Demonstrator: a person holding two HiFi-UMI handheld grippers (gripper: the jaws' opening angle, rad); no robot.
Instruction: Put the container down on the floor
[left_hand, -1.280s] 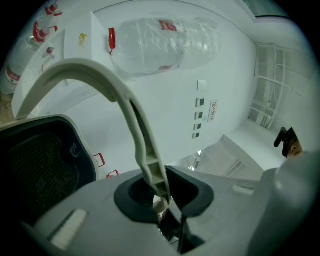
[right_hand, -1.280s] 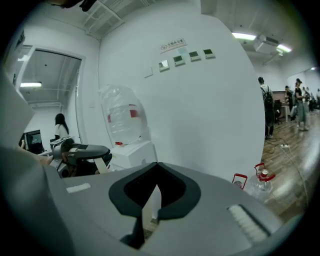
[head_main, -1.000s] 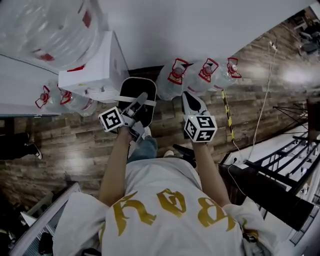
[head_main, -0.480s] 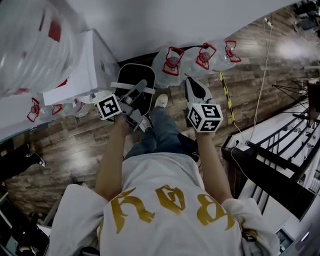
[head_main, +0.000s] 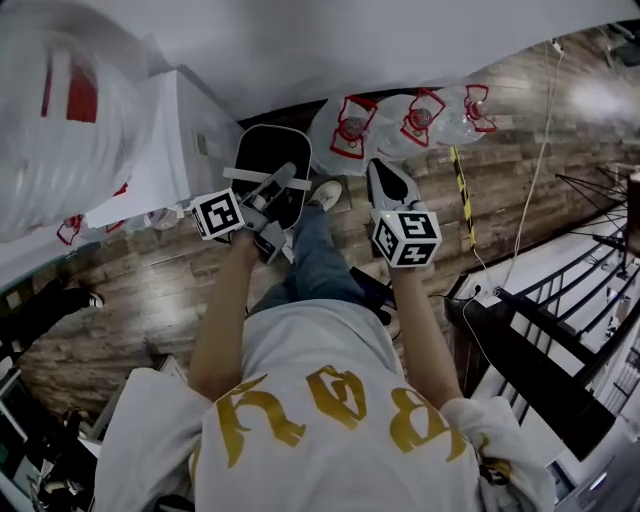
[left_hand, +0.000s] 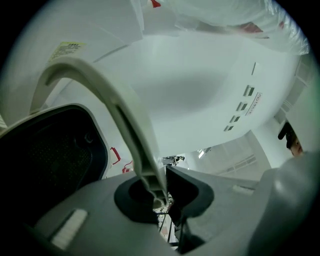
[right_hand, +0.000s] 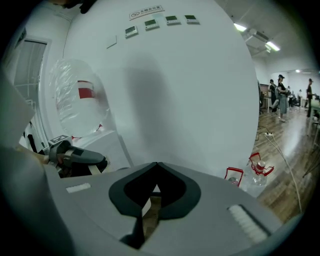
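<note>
A black container (head_main: 268, 168) with a pale grey bail handle (head_main: 262, 177) hangs above the wooden floor (head_main: 170, 290) in the head view. My left gripper (head_main: 272, 196) is shut on that handle; in the left gripper view the handle (left_hand: 112, 107) runs down into the closed jaws of the left gripper (left_hand: 159, 196), with the container's dark body (left_hand: 45, 160) at the left. My right gripper (head_main: 386, 184) hangs just to the right of the container, shut with nothing in it. The right gripper (right_hand: 156, 190) faces a white wall.
A white water dispenser (head_main: 165, 150) with a large clear bottle (head_main: 55, 110) stands at the left. Three water jugs (head_main: 352, 130) with red handles line the wall ahead. A white cable (head_main: 530, 170) and a black railing (head_main: 560, 340) lie to the right. The person's shoe (head_main: 325, 193) is beneath the grippers.
The person has stepped forward, a leg and shoe now showing under the grippers. The container stays held in the left gripper; both grippers keep about the same place in view.
</note>
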